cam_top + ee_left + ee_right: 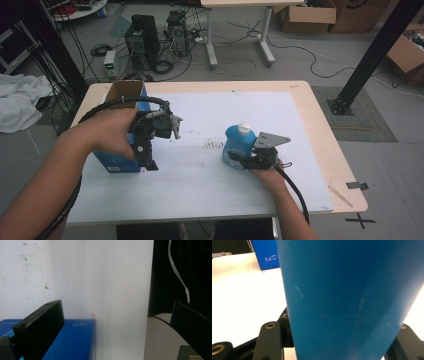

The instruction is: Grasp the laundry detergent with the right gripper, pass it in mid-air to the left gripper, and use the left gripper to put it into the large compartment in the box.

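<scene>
A blue bottle (pixel 239 146) with a white cap (pixel 244 128) stands upright right of centre on the white tabletop (pixel 200 190) in the high view, the right tool (pixel 239 161) pinching its lower body from the near side. In the right gripper view the bottle's blue wall sits tight between the two black jaws, pressed on both flanks. At the left of the high view, the left tool (pixel 150 162) points down beside a blue cardboard box (pixel 116 161) with its flaps open. The left gripper view shows its jaws spread wide, nothing between them, one hanging over the box's near corner.
</scene>
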Available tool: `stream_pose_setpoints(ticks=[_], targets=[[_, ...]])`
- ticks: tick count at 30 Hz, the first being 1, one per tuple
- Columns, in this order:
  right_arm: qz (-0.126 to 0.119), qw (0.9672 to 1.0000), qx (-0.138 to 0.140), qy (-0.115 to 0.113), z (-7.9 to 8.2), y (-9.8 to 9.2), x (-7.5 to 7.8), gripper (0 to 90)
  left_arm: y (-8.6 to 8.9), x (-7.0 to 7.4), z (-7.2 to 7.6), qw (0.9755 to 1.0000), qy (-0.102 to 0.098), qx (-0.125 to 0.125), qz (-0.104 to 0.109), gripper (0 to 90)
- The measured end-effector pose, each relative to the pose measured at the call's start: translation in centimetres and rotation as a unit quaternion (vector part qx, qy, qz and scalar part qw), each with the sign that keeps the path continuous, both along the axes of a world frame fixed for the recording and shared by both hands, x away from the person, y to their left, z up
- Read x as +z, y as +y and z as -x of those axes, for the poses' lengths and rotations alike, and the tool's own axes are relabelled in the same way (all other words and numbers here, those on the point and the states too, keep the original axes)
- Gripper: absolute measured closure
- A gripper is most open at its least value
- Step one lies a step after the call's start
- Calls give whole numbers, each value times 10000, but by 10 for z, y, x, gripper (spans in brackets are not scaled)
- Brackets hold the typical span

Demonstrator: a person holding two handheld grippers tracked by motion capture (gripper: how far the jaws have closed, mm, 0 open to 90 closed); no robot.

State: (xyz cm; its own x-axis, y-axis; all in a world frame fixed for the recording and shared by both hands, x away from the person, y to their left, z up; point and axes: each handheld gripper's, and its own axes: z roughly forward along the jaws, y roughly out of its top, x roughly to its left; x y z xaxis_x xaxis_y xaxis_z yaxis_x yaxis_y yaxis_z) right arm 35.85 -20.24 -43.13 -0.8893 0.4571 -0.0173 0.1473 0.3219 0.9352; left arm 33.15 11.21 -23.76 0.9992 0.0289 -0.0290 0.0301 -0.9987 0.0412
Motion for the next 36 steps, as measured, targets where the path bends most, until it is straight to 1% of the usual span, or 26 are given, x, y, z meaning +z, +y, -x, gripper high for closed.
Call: stream_pose_setpoints(ticks=[4, 9, 12, 13, 16, 17, 19, 20, 23, 27, 28, 31, 33, 36], targets=[[-15, 10000, -11, -19, 0, 0, 0, 426, 0, 0, 0, 10000, -4, 2, -1, 1], [-111, 9999, -51, 2, 1, -1, -1, 455, -2, -2, 0, 10000, 14, 8, -4, 1], [-111, 9999, -56, -3, 2, -1, -1, 466, -3, -1, 0, 10000, 20, -19, -13, 0], [-106, 9999, -50, 3, 2, -1, -1, 468, -4, -1, 1, 10000, 8, -21, 24, 1], [-207, 9998, -8, 27, 3, -2, 3, 472, -6, 1, 1, 10000, 9, -63, -17, 0], [-239, 9997, 13, -13, 4, -3, 7, 472, -6, 1, 1, 10000, 5, -71, -24, 1], [-218, 9997, 88, -61, 6, -3, 14, 474, -8, 2, 1, 10000, -5, -69, -38, 1], [-204, 9996, 156, -91, 7, -3, 20, 475, -8, 2, 1, 10000, -11, -71, -31, 0], [-98, 9993, 348, -83, 11, -2, 32, 477, -10, 4, 1, 9999, -28, -103, -30, 1], [82, 9974, 721, -30, 18, 5, 49, 476, -14, 7, 2, 9999, -57, -121, -4, 1], [95, 9968, 787, -41, 20, 7, 52, 476, -15, 8, 2, 9999, -51, -135, -7, 0], [140, 9952, 971, -57, 26, 13, 59, 476, -18, 8, 3, 9999, -58, -154, -13, 1], [174, 9934, 1129, -49, 30, 19, 62, 476, -21, 8, 4, 9998, -53, -179, -31, 1], [245, 9899, 1395, -41, 36, 32, 63, 476, -24, 8, 5, 9997, -40, -215, -46, 1]])
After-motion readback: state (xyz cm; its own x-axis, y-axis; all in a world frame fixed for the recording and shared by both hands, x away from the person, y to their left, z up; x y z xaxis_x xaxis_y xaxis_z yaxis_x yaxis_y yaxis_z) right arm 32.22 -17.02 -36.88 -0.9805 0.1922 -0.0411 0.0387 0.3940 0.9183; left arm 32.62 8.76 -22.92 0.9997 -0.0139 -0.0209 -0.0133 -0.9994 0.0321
